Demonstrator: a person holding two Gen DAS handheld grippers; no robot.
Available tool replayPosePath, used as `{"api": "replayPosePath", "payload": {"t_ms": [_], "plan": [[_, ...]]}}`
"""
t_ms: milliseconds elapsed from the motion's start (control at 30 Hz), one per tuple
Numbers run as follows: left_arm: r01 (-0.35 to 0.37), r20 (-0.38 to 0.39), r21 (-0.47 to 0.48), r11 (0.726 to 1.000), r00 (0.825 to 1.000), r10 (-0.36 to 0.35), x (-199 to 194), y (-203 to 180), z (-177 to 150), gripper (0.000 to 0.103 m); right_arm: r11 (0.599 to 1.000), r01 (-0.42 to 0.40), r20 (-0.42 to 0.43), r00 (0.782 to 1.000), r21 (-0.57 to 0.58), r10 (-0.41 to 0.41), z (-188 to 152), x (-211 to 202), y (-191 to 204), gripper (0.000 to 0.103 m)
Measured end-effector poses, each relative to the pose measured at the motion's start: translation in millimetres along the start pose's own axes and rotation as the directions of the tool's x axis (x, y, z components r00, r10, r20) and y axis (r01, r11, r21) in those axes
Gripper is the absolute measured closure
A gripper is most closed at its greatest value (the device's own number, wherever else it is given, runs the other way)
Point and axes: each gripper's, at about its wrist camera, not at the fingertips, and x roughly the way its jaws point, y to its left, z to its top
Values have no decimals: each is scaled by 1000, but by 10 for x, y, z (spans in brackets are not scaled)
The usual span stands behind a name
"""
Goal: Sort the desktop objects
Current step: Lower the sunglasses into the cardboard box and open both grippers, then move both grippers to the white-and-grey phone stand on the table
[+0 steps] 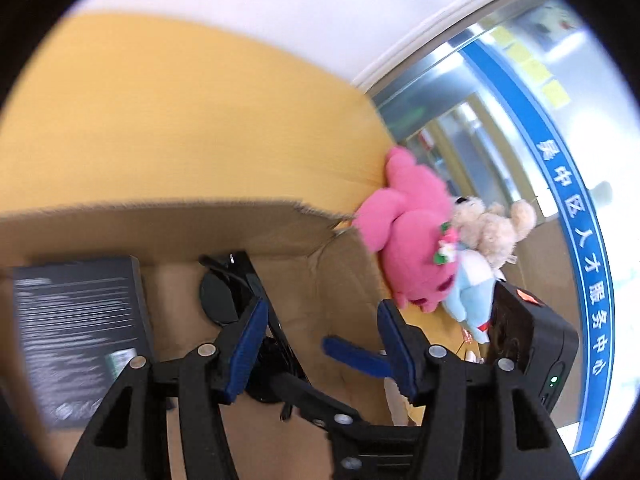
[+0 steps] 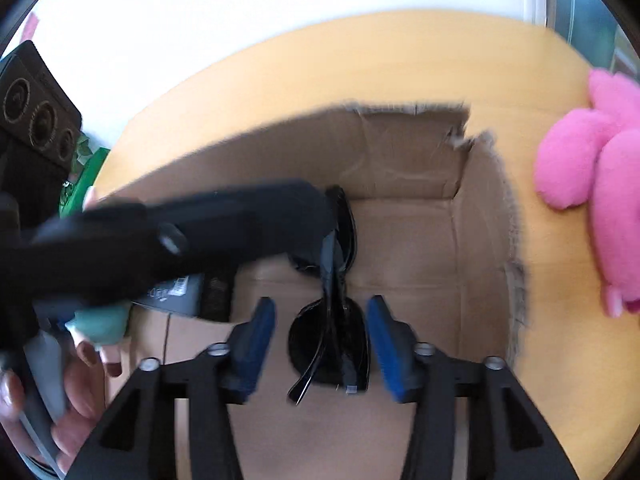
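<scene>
Yellow table [image 2: 400,48] bears a cardboard box [image 2: 472,240] holding black sunglasses [image 2: 332,328].

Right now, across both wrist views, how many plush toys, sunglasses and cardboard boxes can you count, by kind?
Plush toys: 3 (pink plush, beige plush, light blue plush)
Sunglasses: 1
Cardboard box: 1
Total: 5
</scene>
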Motion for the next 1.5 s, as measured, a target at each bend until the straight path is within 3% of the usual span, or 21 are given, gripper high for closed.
{"api": "replayPosePath", "payload": {"t_ms": [100,167,233,300,333,433,533,600,733,900,1067,1133,1333,1400,1500], "plan": [[-96,115,79,992,990,87,-514,-222,-178,46,999,11,83,997,-44,-7,-189,-373,154,36],[-178,222,150,972,965,143,-913,-462,-426,39,994,53,162,986,-92,-38,-399,-698,315,22],[-238,306,205,949,937,168,-1199,-676,-666,31,983,110,258,964,-146,-69,-677,-1028,510,16],[-325,399,233,916,891,215,-1496,-864,-962,24,973,146,331,940,-180,-80,-909,-1269,727,7],[-361,435,239,901,870,233,-1605,-946,-1098,24,965,170,390,917,-199,-82,-1086,-1497,793,0],[-459,517,257,851,809,280,-1916,-1110,-1585,24,954,219,498,862,-203,-92,-1318,-1771,999,0],[-551,594,250,796,737,323,-2086,-1254,-2024,24,955,227,529,843,-193,-93,-1653,-1993,1275,0],[-564,612,238,791,719,329,-2198,-1242,-2292,24,956,229,543,834,-183,-95,-1839,-2119,1391,0],[-534,598,223,816,736,318,-2317,-1118,-2682,23,953,249,572,813,-172,-109,-2259,-2187,1553,0],[-568,612,150,809,696,375,-2374,-955,-2929,24,946,270,582,805,-179,-119,-2542,-2262,1697,0],[-549,637,118,827,681,361,-2478,-895,-3093,23,943,282,583,802,-177,-130,-2764,-2271,1735,0],[-545,638,124,829,684,354,-2476,-876,-3143,24,941,291,586,798,-173,-139,-2836,-2273,1731,0],[-517,583,179,837,741,333,-2371,-718,-3341,23,934,309,565,809,-178,-160,-2959,-2188,1721,0],[-488,542,186,853,775,326,-2338,-619,-3406,24,934,299,546,824,-193,-151,-2971,-2114,1711,0],[-395,478,176,902,835,272,-2333,-417,-3509,24,939,273,502,854,-209,-136,-3033,-1919,1697,0]]}}
